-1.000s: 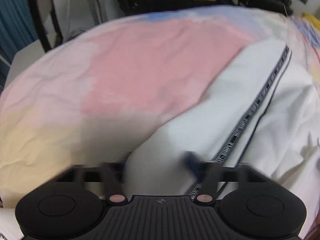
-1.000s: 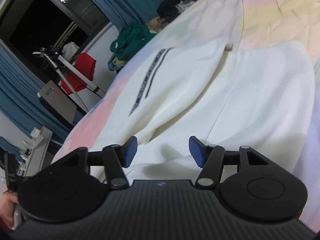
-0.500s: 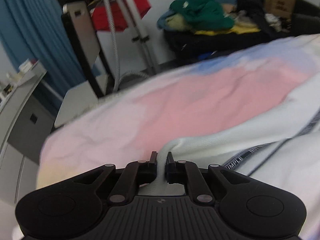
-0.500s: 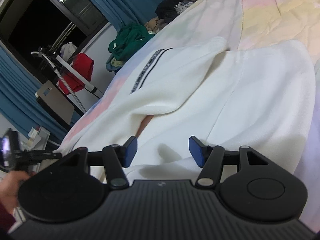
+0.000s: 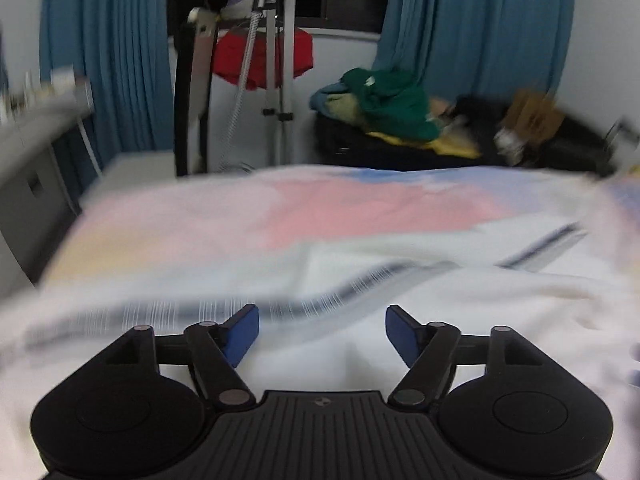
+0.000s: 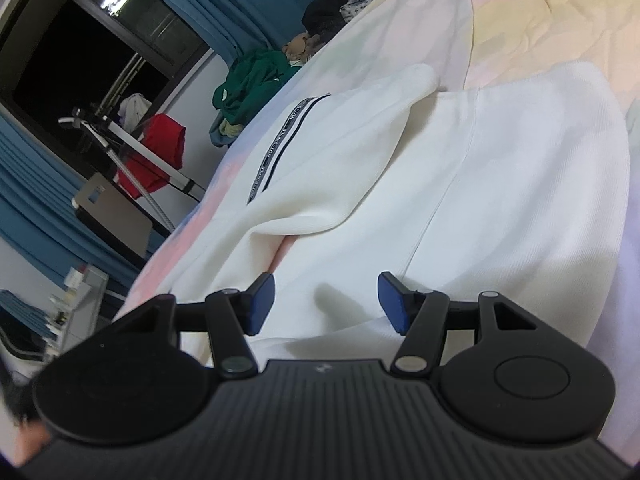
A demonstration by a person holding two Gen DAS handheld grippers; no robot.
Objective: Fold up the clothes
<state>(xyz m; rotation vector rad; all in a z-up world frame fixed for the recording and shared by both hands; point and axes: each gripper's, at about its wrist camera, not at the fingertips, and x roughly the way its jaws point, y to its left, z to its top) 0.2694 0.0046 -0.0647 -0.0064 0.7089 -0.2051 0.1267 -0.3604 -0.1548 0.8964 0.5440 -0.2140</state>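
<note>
The left gripper (image 5: pixel 322 334) is seen with its two blue-padded fingers (image 5: pixel 240 334) spread apart and still opening; nothing is pinched between them, and its view is smeared by motion. The right gripper (image 6: pixel 326 302) is held tilted downward, its fingers (image 6: pixel 262 302) parted and nothing clamped between the pads. A blurred part of a hand (image 6: pixel 30 442) is glimpsed at the lower left edge of the right wrist view.

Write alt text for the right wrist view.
A white garment with a black printed stripe lies partly folded on a pastel bedspread. The right gripper hovers over it, jaws open and empty, with blue curtains behind.
</note>
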